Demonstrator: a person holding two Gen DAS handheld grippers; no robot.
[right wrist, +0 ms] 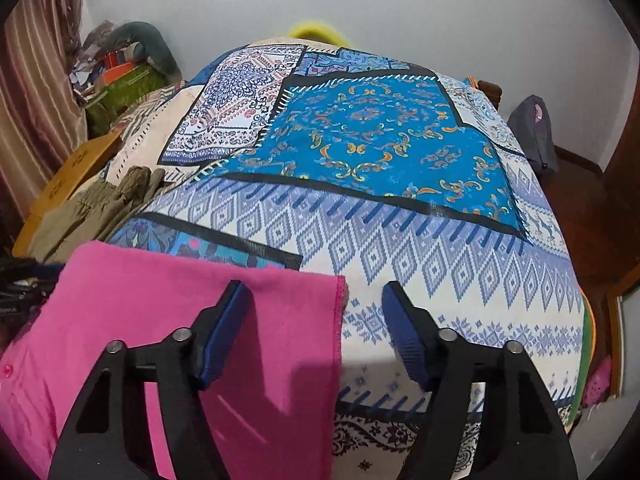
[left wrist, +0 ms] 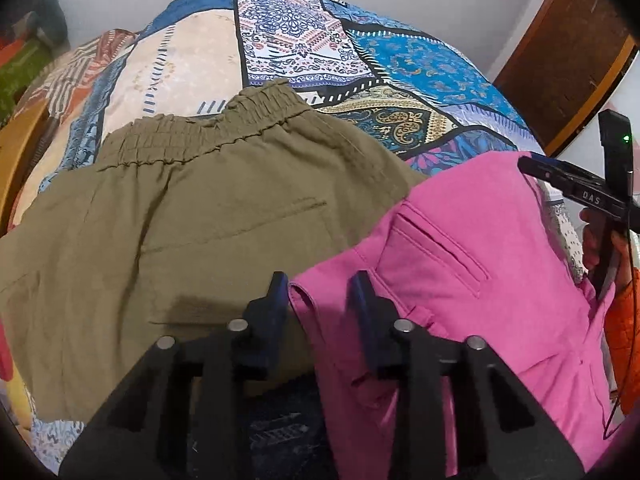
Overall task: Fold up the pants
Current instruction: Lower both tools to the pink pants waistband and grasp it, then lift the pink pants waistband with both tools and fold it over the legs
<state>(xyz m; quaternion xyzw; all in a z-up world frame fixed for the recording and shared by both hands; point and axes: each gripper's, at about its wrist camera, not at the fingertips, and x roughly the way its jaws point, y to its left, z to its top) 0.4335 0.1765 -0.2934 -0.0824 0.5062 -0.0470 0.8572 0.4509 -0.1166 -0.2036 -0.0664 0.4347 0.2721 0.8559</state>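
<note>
Left fingers (left wrist: pixel 320 292) straddling pink pants (left wrist: pixel 460 280) edge, right fingers (right wrist: pixel 316 308) parted over hem, contact unclear

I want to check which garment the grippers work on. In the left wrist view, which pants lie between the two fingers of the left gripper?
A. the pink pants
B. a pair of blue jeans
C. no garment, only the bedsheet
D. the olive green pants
A: the waist corner of the pink pants sits between the fingers of the left gripper, while the olive green pants lie just left of them.
</note>
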